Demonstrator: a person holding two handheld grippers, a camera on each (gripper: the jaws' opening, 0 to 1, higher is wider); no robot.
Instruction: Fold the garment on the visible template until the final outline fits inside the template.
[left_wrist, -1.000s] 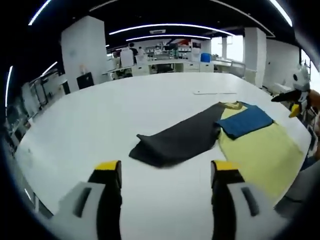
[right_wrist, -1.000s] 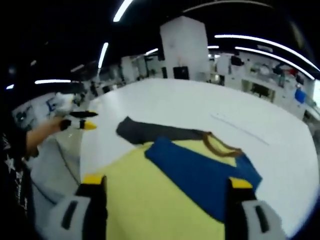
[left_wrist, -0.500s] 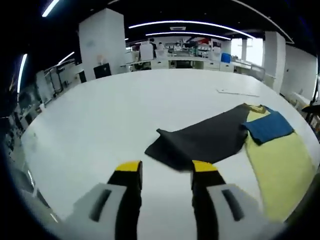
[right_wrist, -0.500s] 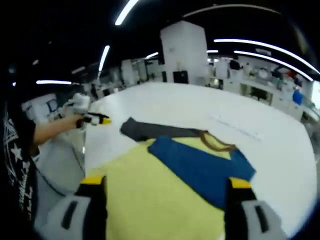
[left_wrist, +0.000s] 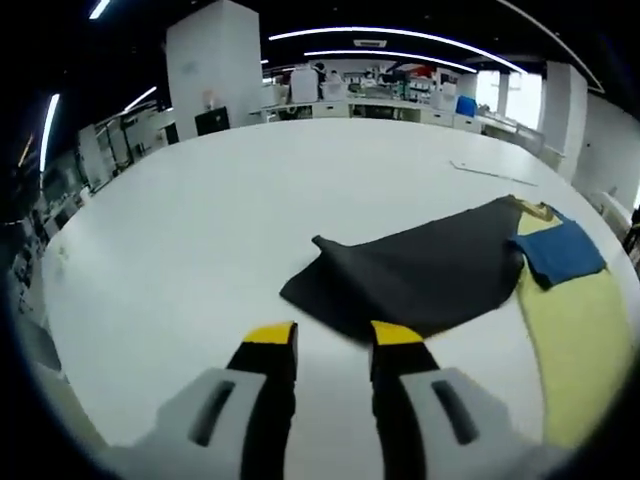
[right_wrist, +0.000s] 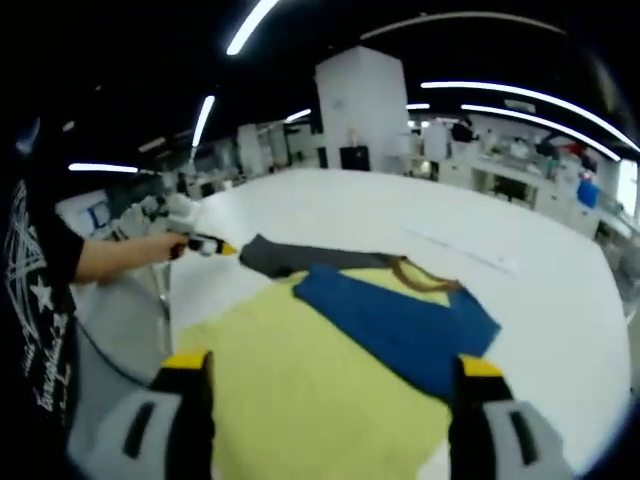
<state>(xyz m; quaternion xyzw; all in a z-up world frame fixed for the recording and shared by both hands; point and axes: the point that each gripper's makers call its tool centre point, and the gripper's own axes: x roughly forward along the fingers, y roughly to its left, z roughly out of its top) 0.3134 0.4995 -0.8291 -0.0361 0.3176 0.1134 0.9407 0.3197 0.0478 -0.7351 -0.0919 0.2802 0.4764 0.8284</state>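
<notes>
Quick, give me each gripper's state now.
Left gripper: jaws narrowed but still apart, holding nothing, just short of the dark cloth.
Right gripper: open wide, empty.

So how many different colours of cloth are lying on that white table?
3: a dark grey part nearest the left gripper, a blue part by the collar, and a yellow part beneath it. More may be hidden underneath.
</notes>
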